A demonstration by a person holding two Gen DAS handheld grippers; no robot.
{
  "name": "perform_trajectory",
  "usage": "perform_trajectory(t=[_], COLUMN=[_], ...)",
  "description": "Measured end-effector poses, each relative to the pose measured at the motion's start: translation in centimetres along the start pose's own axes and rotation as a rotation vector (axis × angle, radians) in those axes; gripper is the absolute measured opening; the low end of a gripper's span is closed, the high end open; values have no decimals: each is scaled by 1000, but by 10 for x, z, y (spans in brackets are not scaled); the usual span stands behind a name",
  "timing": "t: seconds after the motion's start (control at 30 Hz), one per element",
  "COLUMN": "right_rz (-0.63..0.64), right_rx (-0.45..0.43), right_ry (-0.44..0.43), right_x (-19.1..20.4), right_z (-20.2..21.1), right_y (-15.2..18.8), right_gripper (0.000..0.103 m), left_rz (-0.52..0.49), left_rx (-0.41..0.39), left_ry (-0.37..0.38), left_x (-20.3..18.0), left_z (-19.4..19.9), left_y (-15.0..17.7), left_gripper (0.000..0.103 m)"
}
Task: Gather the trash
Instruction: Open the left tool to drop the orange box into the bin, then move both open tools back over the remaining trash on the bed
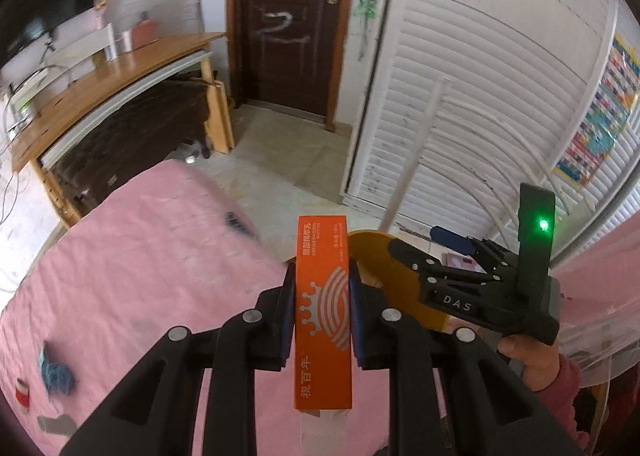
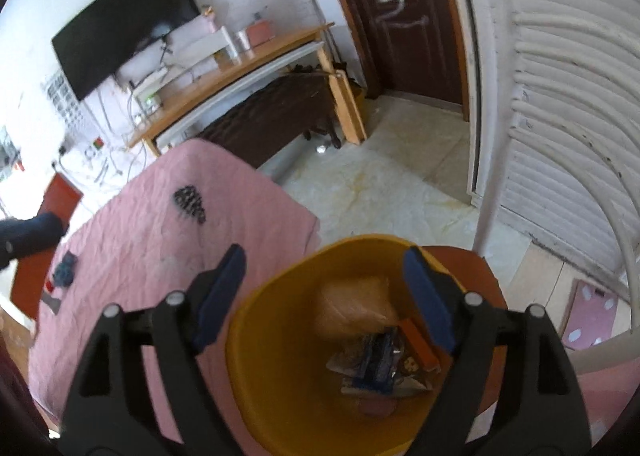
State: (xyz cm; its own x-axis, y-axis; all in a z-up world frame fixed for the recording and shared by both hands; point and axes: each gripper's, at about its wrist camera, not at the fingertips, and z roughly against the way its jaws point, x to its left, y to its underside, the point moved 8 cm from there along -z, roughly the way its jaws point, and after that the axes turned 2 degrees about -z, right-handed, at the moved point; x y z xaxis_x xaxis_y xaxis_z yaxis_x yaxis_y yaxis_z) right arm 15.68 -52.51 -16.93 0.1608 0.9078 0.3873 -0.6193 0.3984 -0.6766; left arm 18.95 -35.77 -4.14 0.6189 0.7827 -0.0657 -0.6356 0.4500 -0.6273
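My left gripper is shut on a tall orange carton with white print, held upright above the pink bed cover. The yellow bin shows just behind it, partly hidden by the right gripper. In the right wrist view my right gripper is open and empty, hovering over the yellow bin. The bin holds several pieces of trash: a brown packet, an orange box and a blue wrapper.
On the bed cover lie a blue crumpled scrap, a small red-and-white item, a grey piece and a black patterned item. A wooden desk, brown door and white louvred wardrobe surround the tiled floor.
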Motion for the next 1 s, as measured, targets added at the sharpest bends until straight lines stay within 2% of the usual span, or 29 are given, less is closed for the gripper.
perform_trajectory(t=[0.13,0.2,0.27,0.33,0.37,0.4,0.47,0.57,0.7,0.9,1.0], right_rz=[-107,-154,-188,-214,-223,-231,-240,-235,-202,-100,-44], right_rx=[-45,-69,-89,-104,-107,-109,-108,-99,-103,-93,-84], right_ry=[-22,-17,-15,-8,-8,-9,-12,-19,-34,-71,-84], right_x=[-27,-40,-52,-63,-66,-69,-72,-68,-53,-3,24], right_z=[12,21,28,33,34,35,34,31,34,35,33], right_y=[-7,-10,-12,-13,-13,-12,-11,-10,-13,-18,-19], right_gripper=[81,81,81,83,84,84,84,84,84,84,88], left_rz=[-18,5,22,27,16,8,8,7,12,59,93], left_rx=[1,-17,2,28,37,42,27,0,-84,-148,-184], left_ry=[42,100,165,167,177,178,150,69,-50,-135,-167], left_x=[-25,-36,-46,-50,-51,-52,-47,-35,-10,31,52], left_z=[-16,-25,-39,-51,-55,-58,-60,-56,-34,1,20], left_y=[-11,-19,-21,-17,-13,-11,-5,0,8,16,18], left_gripper=[18,19,21,29,43,63,76,76,76,79,83])
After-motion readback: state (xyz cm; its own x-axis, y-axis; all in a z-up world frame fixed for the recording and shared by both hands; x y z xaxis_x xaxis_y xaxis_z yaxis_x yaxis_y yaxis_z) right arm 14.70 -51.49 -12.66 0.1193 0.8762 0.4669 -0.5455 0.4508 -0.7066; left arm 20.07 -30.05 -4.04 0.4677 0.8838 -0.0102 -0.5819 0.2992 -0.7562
